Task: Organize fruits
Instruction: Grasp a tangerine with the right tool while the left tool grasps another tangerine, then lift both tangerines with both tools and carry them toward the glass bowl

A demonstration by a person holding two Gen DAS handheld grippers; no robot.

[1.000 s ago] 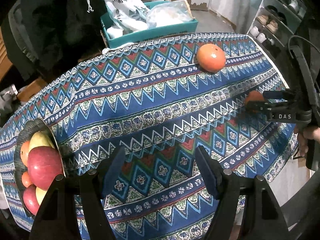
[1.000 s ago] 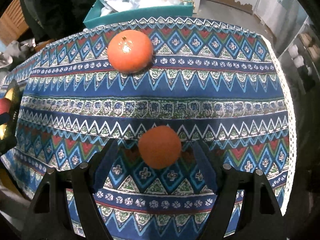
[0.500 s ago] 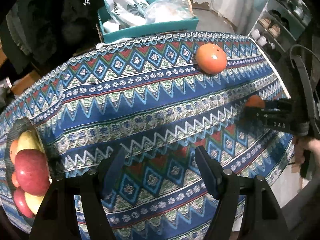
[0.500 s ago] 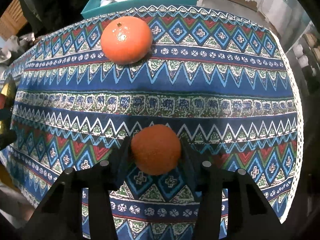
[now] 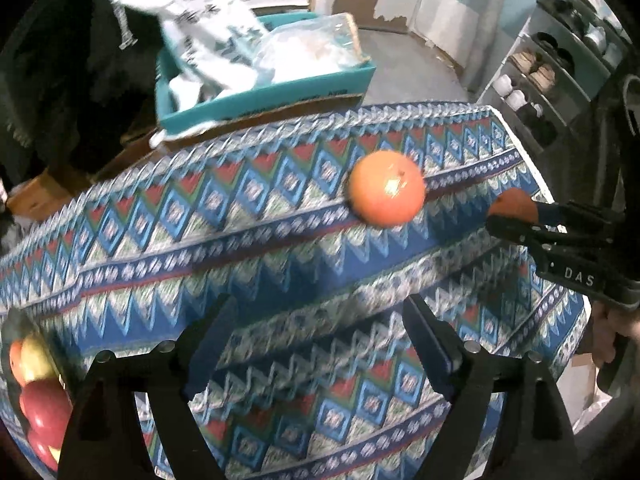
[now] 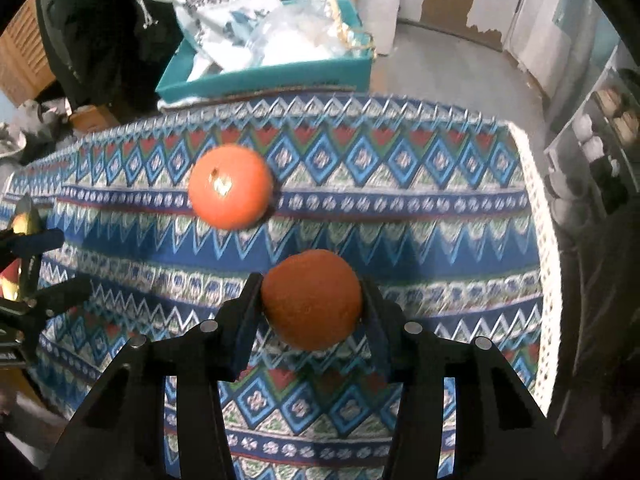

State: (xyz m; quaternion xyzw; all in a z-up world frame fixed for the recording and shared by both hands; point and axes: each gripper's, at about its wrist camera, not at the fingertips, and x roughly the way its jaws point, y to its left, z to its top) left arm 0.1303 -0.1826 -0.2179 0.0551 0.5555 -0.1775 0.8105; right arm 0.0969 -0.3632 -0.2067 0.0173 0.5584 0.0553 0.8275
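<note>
Right gripper [image 6: 312, 300]: clamping the small orange [image 6: 312, 298] above the tablecloth [image 6: 440, 208]
Left gripper [image 5: 316, 344]: jaws opening, nothing between them
Risk: round fruit may be slipping out (smooth peel)
Count: two oranges; big orange [image 5: 386, 188] lying loose; bowl [image 5: 12, 328] holding several apples at the far left

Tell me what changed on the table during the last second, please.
The right gripper closed on the small orange and began lifting it. The left gripper, empty, is opening its jaws and moved toward the big orange, which stayed where it lay on the tablecloth.
</note>
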